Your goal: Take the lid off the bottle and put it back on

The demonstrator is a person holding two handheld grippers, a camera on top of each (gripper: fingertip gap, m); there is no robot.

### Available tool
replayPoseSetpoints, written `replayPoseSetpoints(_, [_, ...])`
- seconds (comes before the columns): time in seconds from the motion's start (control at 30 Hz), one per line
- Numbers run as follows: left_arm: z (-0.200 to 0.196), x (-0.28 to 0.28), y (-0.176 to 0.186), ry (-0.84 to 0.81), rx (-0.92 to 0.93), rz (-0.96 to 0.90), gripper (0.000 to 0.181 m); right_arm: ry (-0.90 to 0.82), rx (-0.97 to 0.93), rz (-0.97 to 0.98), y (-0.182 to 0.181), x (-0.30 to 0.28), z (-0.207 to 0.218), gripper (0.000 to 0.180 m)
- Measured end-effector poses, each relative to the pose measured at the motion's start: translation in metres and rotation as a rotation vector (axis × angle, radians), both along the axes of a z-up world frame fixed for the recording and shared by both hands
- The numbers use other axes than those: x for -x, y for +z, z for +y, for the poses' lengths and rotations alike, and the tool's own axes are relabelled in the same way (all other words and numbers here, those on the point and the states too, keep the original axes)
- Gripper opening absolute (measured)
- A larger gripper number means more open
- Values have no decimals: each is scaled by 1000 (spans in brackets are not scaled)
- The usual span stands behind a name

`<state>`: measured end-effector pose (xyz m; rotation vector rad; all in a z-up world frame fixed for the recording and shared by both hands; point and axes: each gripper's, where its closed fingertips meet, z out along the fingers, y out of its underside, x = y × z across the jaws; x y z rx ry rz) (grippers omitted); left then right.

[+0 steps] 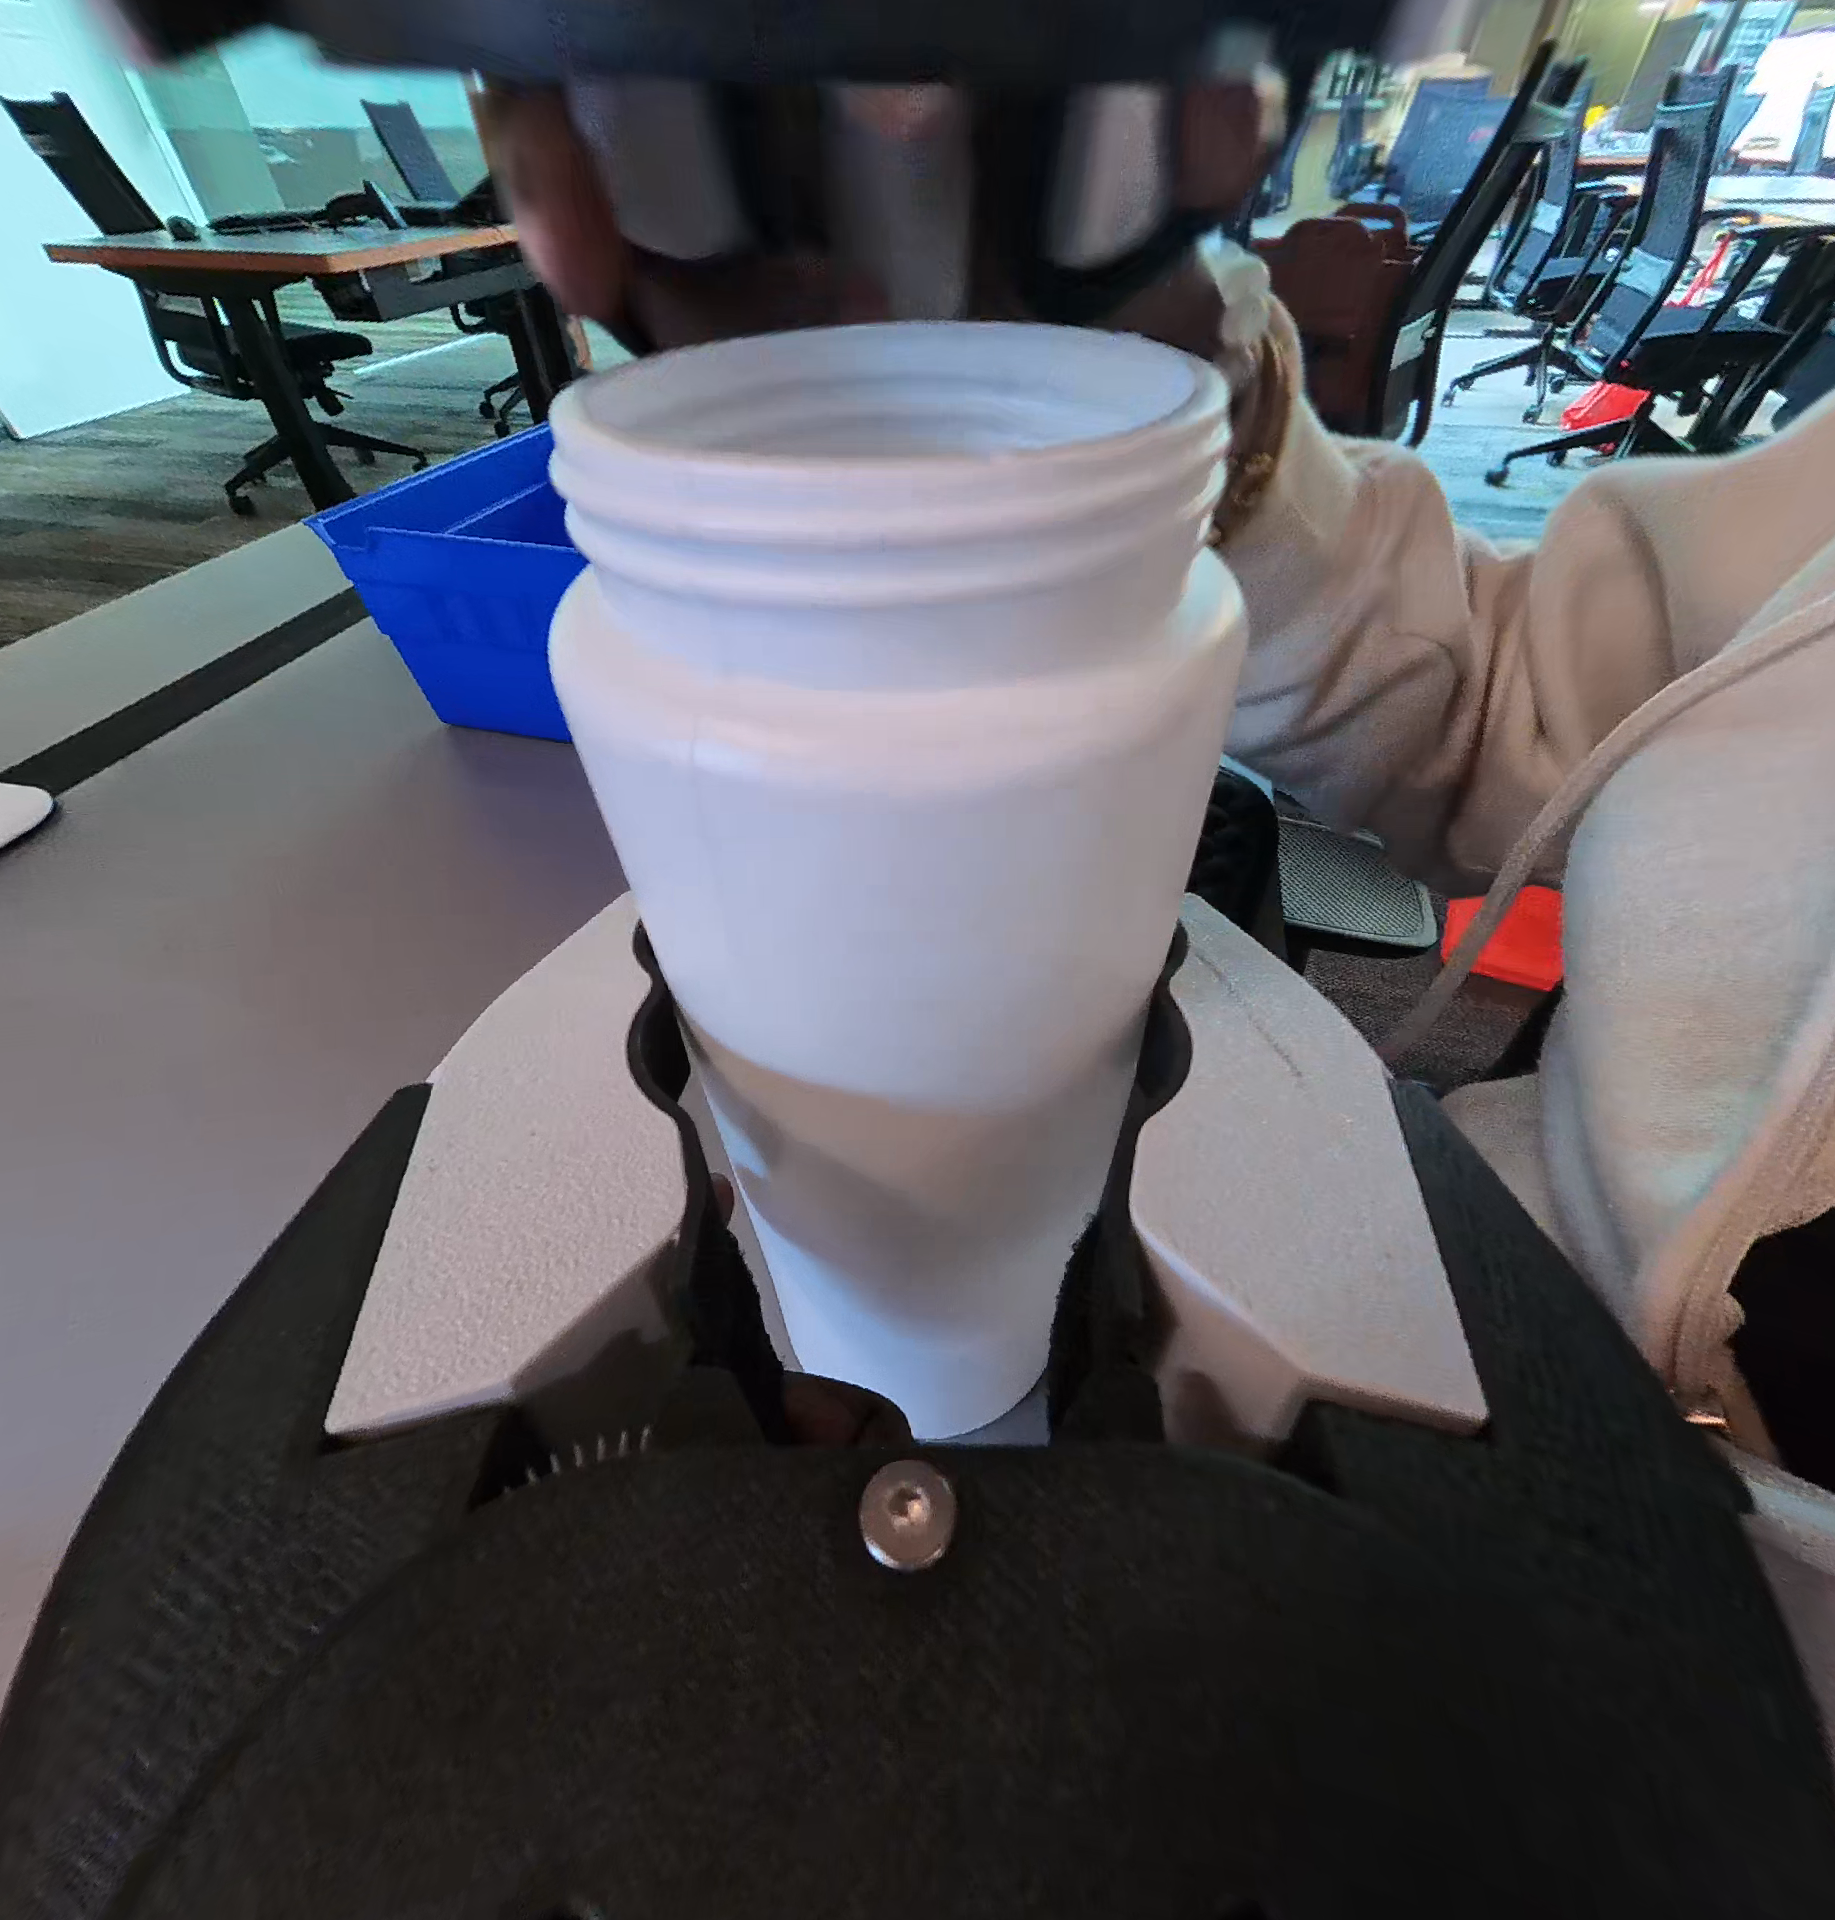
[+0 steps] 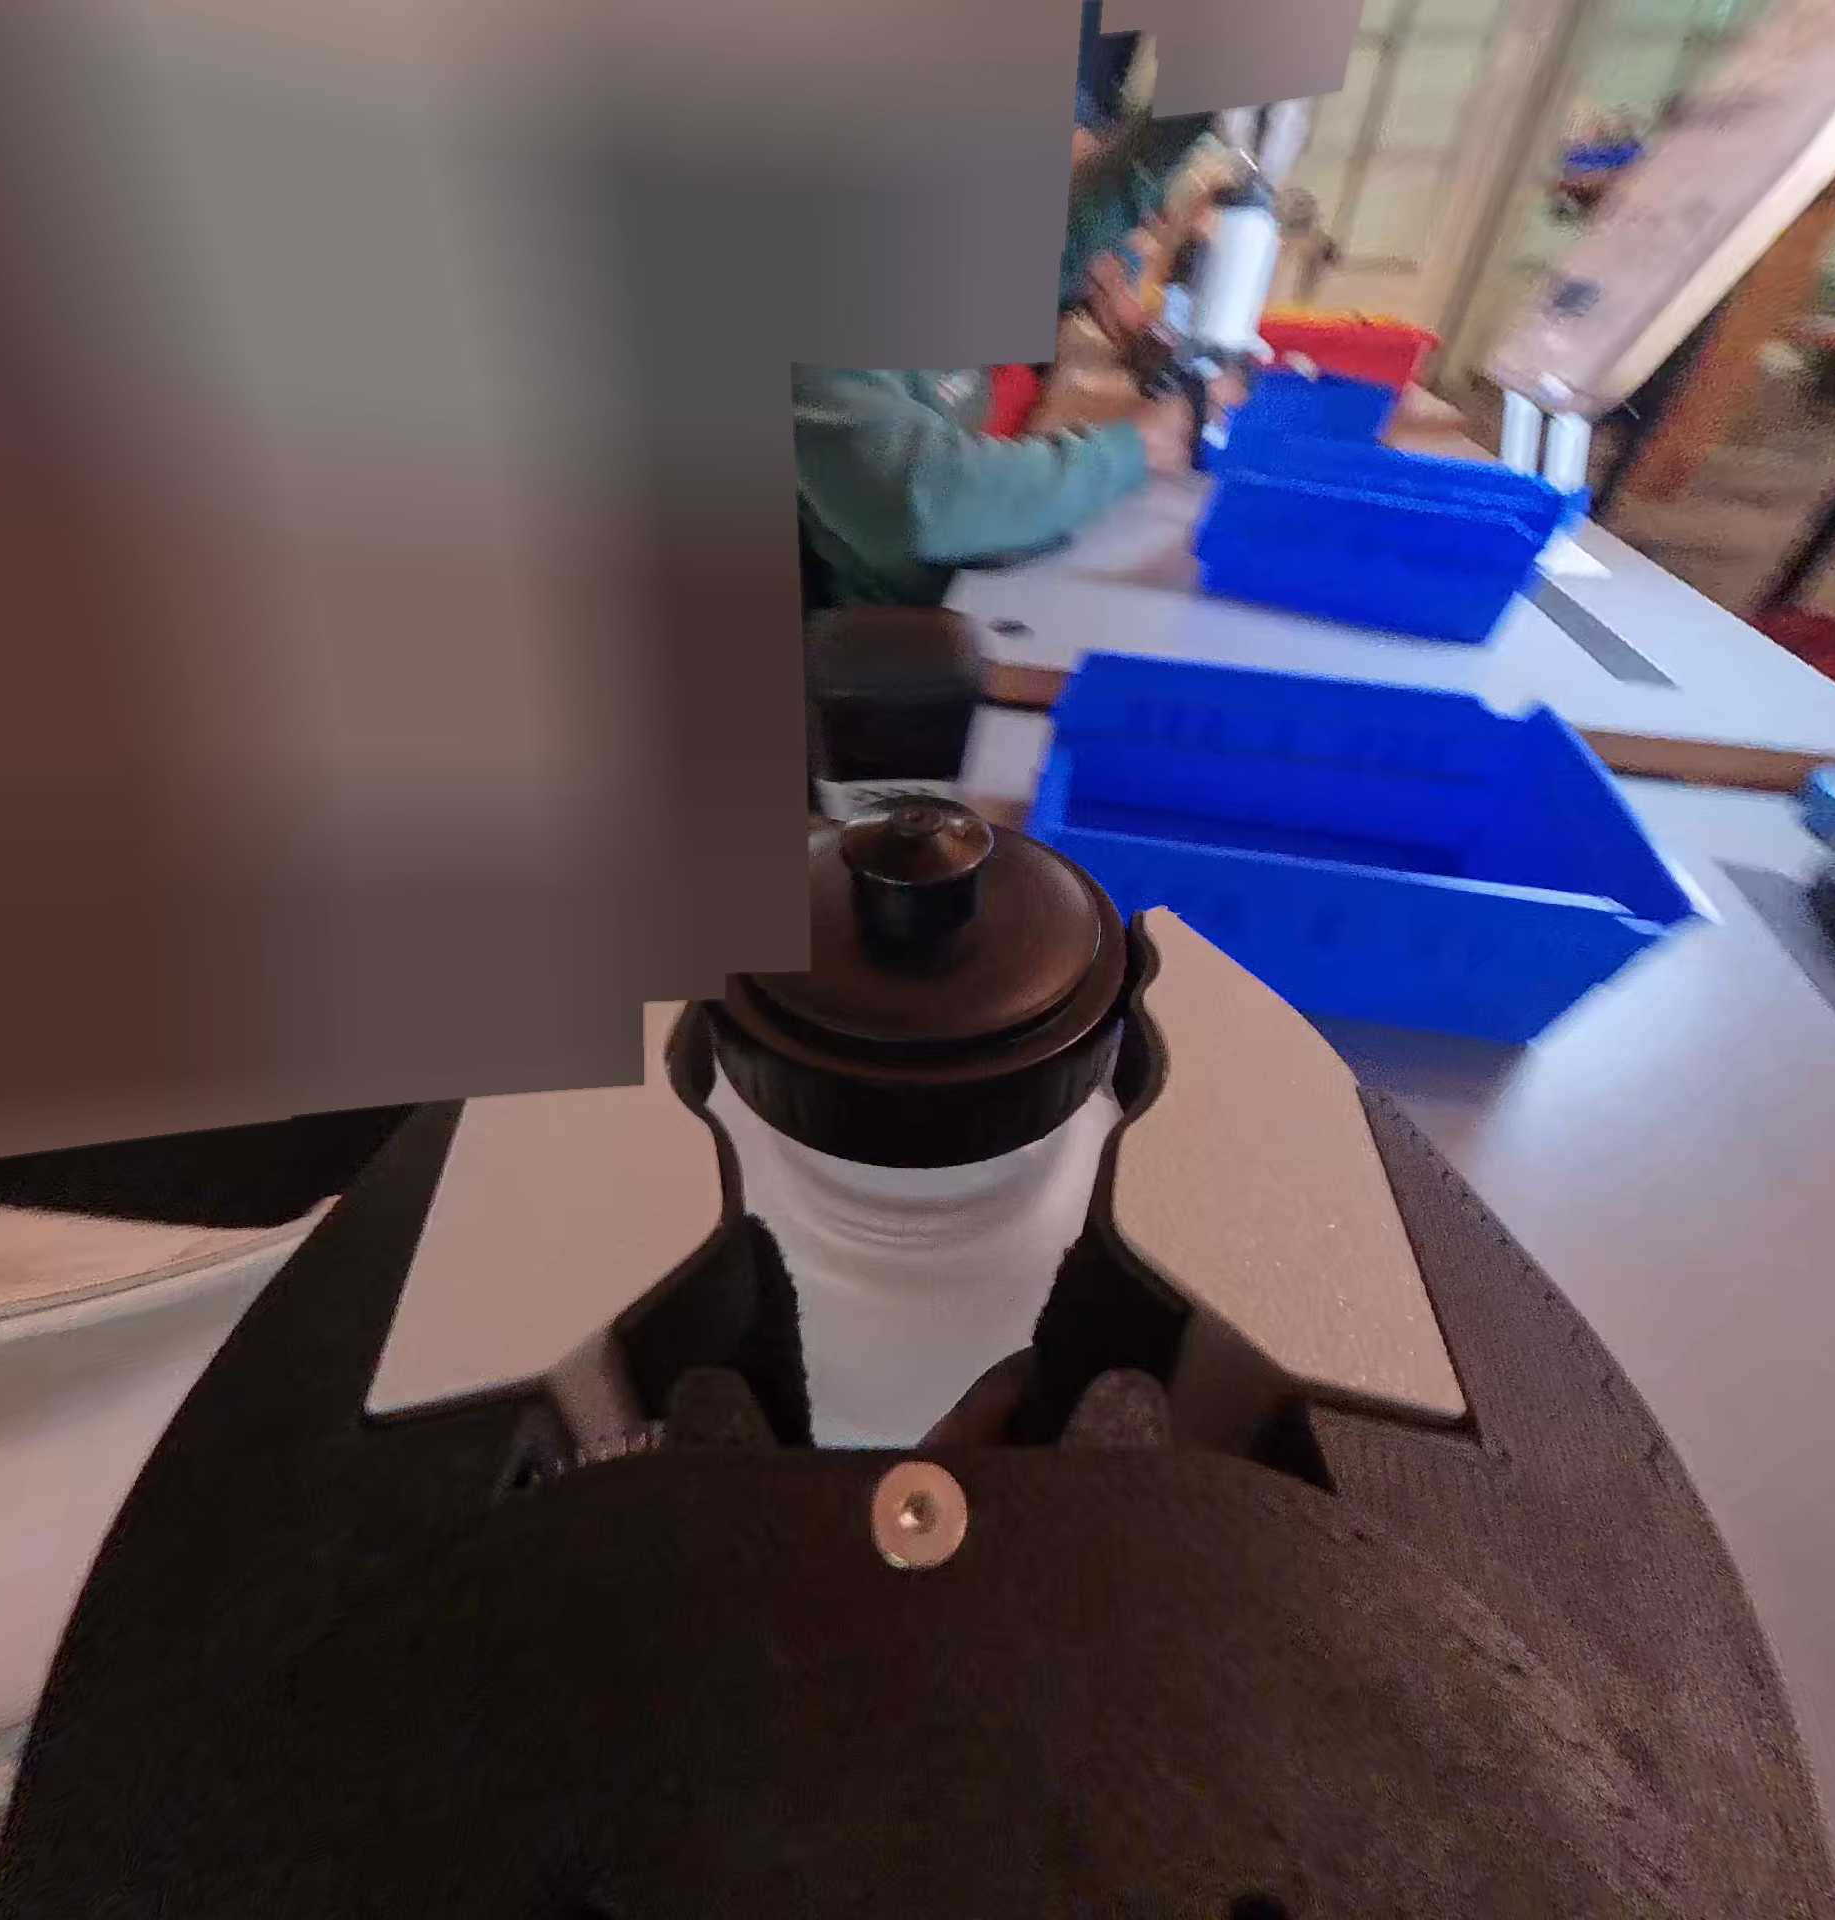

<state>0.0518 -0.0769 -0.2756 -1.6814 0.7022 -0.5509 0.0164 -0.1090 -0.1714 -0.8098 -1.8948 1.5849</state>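
You'll find no readable writing, labels, brands or numbers on anything here, neither on the bottle (image 1: pixel 897 831) nor the lid (image 2: pixel 923 1023).

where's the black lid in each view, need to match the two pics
Left wrist view: lid not made out; only the blurred right gripper above the open bottle.
Right wrist view: lid at centre, between the right gripper's fingers.
Shared landmark: blue bin on the grey table, probably the same one.
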Motion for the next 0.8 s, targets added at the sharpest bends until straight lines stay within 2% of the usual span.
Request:
replayPoseSetpoints(0.13, [0,0,0,5,-6,-5,87,-110,-38,38,18,8,29,77])
replayPoseSetpoints(0.2, [0,0,0,9,-9,-6,87,-234,-73,69,25,3,51,77])
replayPoseSetpoints(0.27, [0,0,0,14,-11,-3,87,-412,-118,63,27,-6,86,77])
replayPoseSetpoints(0.33, [-1,0,1,22,-16,-3,87,-691,-242,12,18,-24,145,77])
replayPoseSetpoints(0.43, [0,0,1,34,-24,-8,87,-1125,-418,-193,-12,-75,251,77])
replayPoseSetpoints(0.5, [0,0,1,38,-27,-13,87,-1309,-442,-380,-46,-114,308,77])
replayPoseSetpoints(0.63, [0,0,1,40,-27,-16,87,-1425,-295,-648,-128,-149,375,78])
replayPoseSetpoints(0.8, [0,0,1,38,-25,-15,87,-1531,-62,-704,-187,-158,422,78])
